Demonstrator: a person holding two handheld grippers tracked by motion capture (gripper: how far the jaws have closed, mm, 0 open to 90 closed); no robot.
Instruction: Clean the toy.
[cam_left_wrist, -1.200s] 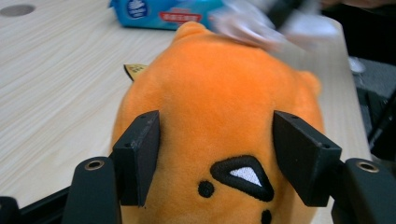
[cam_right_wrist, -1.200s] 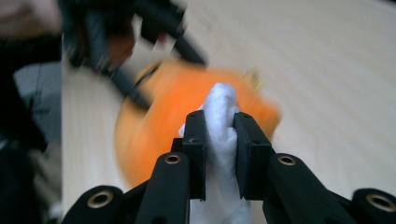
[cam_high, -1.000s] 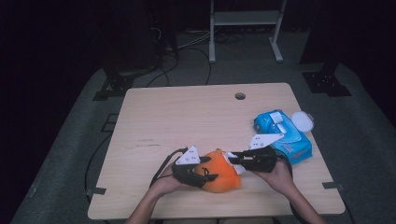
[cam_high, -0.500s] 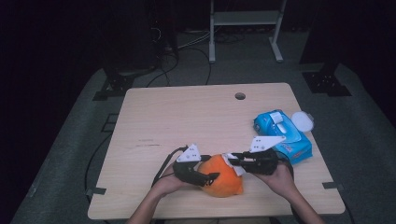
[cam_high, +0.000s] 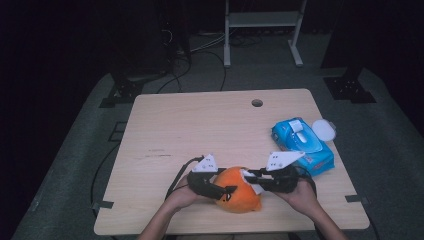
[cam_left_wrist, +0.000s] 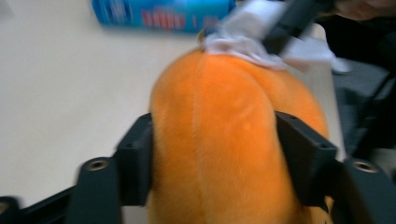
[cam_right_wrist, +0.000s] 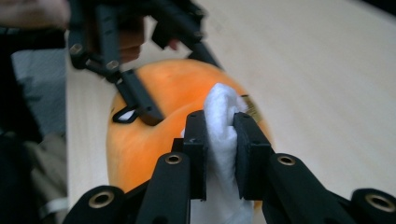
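Lower centre of the high view: left hand-held gripper (cam_high: 226, 191) has just been closing, jaws now squeezing the orange plush toy (cam_high: 239, 190) on the desk (cam_high: 200, 125). Right hand-held gripper (cam_high: 250, 179) pinches a white wipe (cam_right_wrist: 223, 126) against its top. Toy steadied; wiping looks under way.

Light falling from above onto table (cam_high: 200, 130), top glowing pale and even; surrounding room sinking into near black, floor details barely showing. No hard shadows, no glare on wood. High view looking soft and grainy, small details smearing. Left gripper view blurring all over, orange plush toy (cam_left_wrist: 224, 140) fuzzy, blue wipes pack (cam_left_wrist: 163, 14) streaking. Right gripper view keeping white wipe (cam_right_wrist: 222, 126) fairly sharp, far tabletop going out of focus.
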